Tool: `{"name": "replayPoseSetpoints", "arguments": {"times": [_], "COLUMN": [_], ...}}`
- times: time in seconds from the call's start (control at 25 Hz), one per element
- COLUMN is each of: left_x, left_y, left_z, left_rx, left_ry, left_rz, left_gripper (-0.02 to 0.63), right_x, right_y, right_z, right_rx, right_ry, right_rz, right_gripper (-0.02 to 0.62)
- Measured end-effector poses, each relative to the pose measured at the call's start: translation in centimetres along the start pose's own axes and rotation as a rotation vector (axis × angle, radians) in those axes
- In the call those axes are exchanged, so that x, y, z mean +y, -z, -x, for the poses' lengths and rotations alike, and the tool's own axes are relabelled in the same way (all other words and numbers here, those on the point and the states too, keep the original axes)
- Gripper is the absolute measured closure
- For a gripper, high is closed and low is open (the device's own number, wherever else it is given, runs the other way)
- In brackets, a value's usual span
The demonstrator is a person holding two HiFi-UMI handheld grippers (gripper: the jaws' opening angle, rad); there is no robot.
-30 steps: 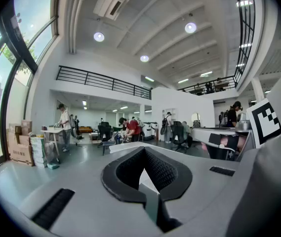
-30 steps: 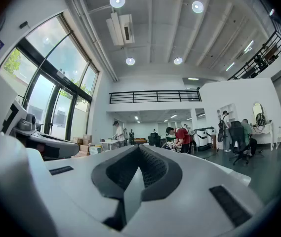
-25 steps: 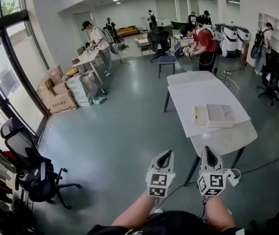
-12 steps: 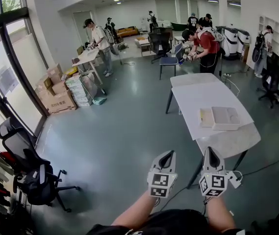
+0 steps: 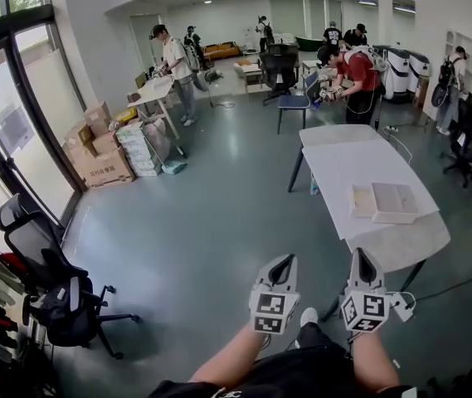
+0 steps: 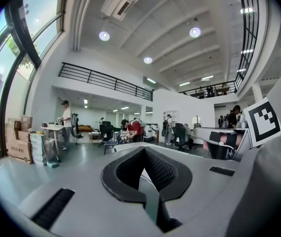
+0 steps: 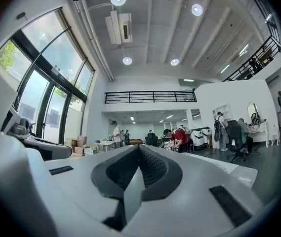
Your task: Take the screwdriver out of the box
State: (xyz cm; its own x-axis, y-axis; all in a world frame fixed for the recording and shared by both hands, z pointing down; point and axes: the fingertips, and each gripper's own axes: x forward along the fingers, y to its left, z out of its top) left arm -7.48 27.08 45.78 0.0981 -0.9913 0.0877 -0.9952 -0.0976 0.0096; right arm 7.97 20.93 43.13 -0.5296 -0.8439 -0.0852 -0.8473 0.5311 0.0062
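A shallow white box lies on the long white table at the right of the head view, with a cream flat piece beside it. No screwdriver shows; the box's inside is hidden from here. My left gripper and right gripper are held side by side over the grey floor, short of the table's near end. Both point level toward the room. In the left gripper view the left gripper has its jaws together with nothing between them. The right gripper in its own view is likewise closed and empty.
A black office chair stands at the left by the windows. Cardboard boxes are stacked along the left wall. Several people work at desks at the back, one in a red shirt beyond the table. A blue chair stands behind the table.
Both grippers have moved forward over the floor, still shut. The table and box now sit slightly further right and lower in the head view, and a white shoe shows below.
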Motion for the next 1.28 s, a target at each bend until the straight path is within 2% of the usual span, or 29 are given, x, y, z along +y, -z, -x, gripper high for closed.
{"name": "replayPoseSetpoints", "arguments": {"times": [0.24,0.48,1.04,1.28], "left_x": [2.1,3.9,7.8,7.8], "left_y": [0.2,-0.2,-0.9,-1.7], "left_z": [-1.7,-5.9,-22.7,-30.6], "left_rx": [0.008,-0.011,0.039,0.067], "left_ry": [-0.003,-0.009,0.004,0.031], "left_rz": [0.004,0.012,-0.027,-0.040], "left_gripper": [0.600,0.601,0.600,0.600], "right_x": [-0.1,-1.9,-9.2,-13.6], "right_y": [0.4,1.1,3.5,4.7], "right_z": [-2.7,-6.9,-23.3,-28.9], "right_rx": [-0.001,0.001,0.030,0.063], "right_ry": [0.002,0.011,0.008,0.021], "right_rz": [-0.031,-0.014,-0.056,-0.049], "right_gripper": [0.583,0.583,0.583,0.583]}}
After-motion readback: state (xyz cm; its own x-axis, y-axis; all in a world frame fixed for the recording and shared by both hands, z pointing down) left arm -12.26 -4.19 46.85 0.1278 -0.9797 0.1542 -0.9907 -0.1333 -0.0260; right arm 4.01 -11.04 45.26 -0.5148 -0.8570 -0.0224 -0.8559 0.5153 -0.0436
